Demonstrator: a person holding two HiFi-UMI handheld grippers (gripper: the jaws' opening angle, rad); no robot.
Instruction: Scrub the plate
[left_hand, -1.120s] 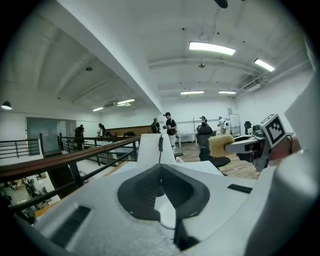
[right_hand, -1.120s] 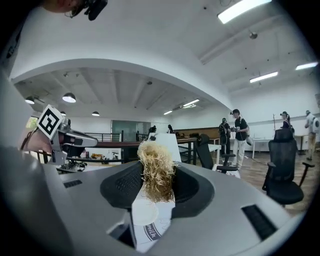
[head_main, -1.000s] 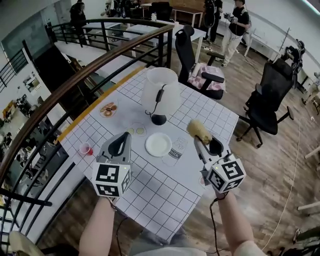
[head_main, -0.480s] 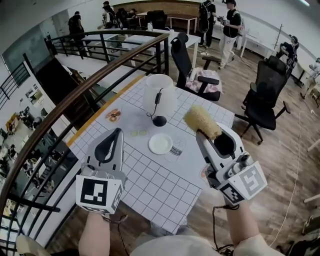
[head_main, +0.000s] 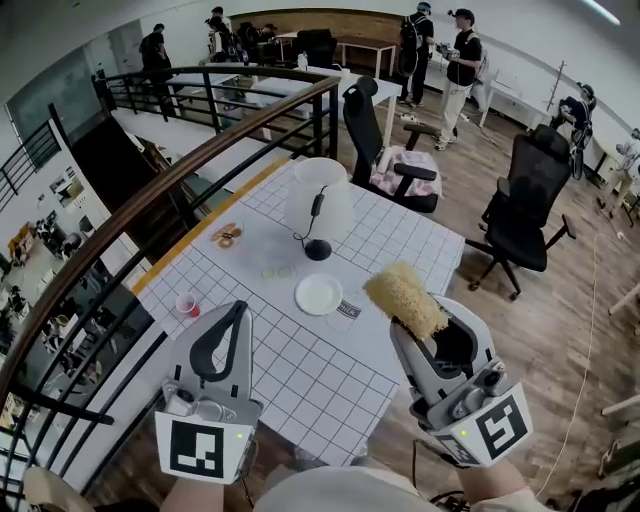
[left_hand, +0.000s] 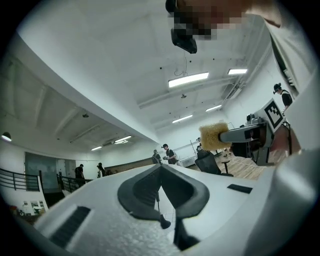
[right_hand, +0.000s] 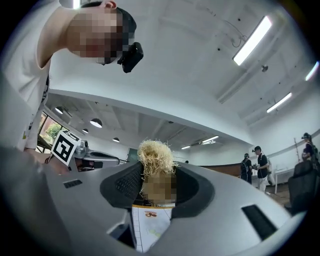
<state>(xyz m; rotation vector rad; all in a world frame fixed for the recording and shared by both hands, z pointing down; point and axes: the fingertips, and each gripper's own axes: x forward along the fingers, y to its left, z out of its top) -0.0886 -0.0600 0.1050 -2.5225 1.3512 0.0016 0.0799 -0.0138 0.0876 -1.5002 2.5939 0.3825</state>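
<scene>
A: Right gripper (head_main: 418, 322)?
B: Clamped on the scrubber (head_main: 404, 298), held up, its long axis pointing forward-left. Left gripper (head_main: 237, 306) jaws pressed together, nothing between them
A: Plate (head_main: 319, 294)?
B: Flat on the table (head_main: 300, 385), ahead, between both grippers, apart from each. It's forward-left of the scrubber, so probably right goes down and left to it
</scene>
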